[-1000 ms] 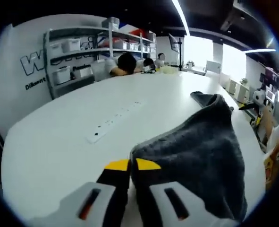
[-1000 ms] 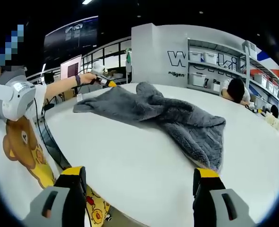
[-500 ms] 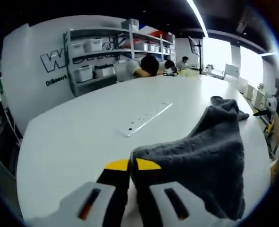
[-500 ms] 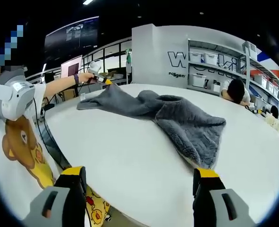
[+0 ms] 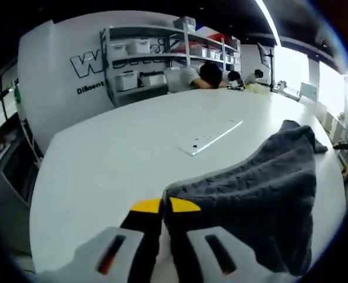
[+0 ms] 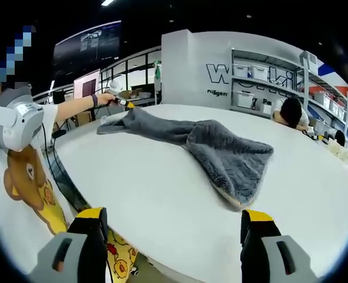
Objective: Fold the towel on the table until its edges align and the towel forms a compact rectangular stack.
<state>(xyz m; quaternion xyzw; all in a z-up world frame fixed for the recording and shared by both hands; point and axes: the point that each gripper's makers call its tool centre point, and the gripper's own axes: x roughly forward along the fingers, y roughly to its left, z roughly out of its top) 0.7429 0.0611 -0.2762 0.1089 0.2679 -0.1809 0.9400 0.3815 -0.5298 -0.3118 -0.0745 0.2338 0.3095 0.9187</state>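
Since a second ago, dragged farther along the white counter (image 6: 162,188): grey towel (image 6: 221,150), now stretched into a longer, narrower strip in the right gripper view, its near end flattened and its far corner lifted. Left tool (image 5: 163,206) clamped on that corner — yellow-tipped jaws closed together, grey pile bunched just right of them and trailing away across the counter. Seen from the right gripper view, held in a person's hand (image 6: 106,98) at the towel's far end. Right tool (image 6: 174,221) spread wide with nothing between its jaws, hovering over the counter's near edge — apart from the towel. Flat white strip (image 5: 212,137) lying on the counter beyond the towel; shelves (image 5: 162,56) with bins behind.
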